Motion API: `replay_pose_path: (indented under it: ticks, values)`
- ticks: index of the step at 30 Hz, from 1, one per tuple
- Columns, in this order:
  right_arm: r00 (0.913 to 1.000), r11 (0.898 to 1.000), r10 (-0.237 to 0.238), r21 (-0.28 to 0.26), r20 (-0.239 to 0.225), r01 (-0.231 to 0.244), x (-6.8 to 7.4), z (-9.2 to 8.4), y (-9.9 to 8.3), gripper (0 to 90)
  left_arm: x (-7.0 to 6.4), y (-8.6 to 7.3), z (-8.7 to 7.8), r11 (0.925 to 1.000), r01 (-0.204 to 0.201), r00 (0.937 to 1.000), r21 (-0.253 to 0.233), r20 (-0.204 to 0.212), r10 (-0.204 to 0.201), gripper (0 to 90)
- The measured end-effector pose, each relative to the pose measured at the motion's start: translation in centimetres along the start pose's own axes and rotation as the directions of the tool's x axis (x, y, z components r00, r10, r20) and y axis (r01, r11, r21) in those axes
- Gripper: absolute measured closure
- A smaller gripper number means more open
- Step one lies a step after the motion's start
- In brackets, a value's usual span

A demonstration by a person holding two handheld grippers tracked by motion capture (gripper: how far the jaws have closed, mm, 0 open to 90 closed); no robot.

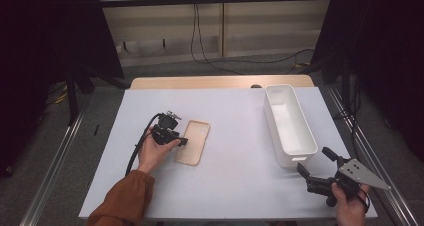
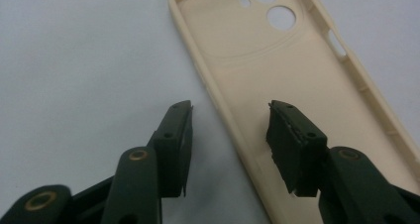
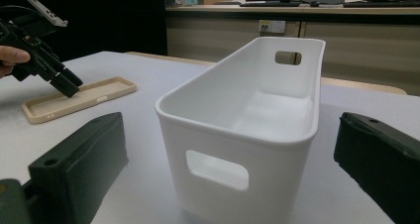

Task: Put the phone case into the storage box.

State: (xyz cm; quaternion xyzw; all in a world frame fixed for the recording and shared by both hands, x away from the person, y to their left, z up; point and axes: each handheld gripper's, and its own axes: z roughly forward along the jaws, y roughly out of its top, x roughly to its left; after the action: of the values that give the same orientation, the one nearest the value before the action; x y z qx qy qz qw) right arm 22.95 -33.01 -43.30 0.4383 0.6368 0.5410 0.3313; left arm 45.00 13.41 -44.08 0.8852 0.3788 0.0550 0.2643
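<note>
My left gripper [image 2: 230, 110] is down at the near long edge of the cream phone case [image 2: 297, 110], which lies open side up on the white worktop [image 1: 235, 151], left of centre and well apart from the bin. The jaws stand partly apart and straddle the case's side wall: one pad hangs over the bare worktop outside the rim, the other sits over the inner floor of the case, and neither presses on the wall yet. To do this pinch well, I judge I should keep the wall centred between the pads, lower the tips until the outer one nearly brushes the worktop, and close squarely on the wall, not on its top lip, since soft thin plastic like this could fold or slip out. I would grip somewhere near the middle of the long side so the case lifts level and does not swing. Farther off, my right gripper [image 1: 320, 172] hovers low at the near right corner of the worktop, jaws wide with nothing between them, looking along the white plastic bin [image 3: 247, 110]. That bin stands upright and empty on the right side, probably where the case belongs, so I keep that hand clear of its rim.
</note>
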Motion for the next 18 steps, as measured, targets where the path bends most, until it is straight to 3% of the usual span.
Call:
replay_pose_path:
  ticks: [10,13,18]
  values:
    - [1.0,1.0,0.0,0.0,-0.003,0.0,0.02,0.0,0.01,0.0,-0.11,0.06,-0.01,0.9998,0.014,0.9999,0.012,-0.001,-0.014,57.1]
    - [1.0,1.0,0.0,0.0,-0.003,0.0,0.02,0.0,0.01,0.0,-0.22,0.04,-0.04,0.9998,0.019,0.9995,0.01,0.024,-0.019,67.7]
    - [1.0,1.0,-0.001,0.0,-0.003,0.001,0.03,-0.01,0.01,0.0,-0.12,-0.05,-0.01,0.9995,0.033,0.9991,0.004,0.027,-0.033,68.1]
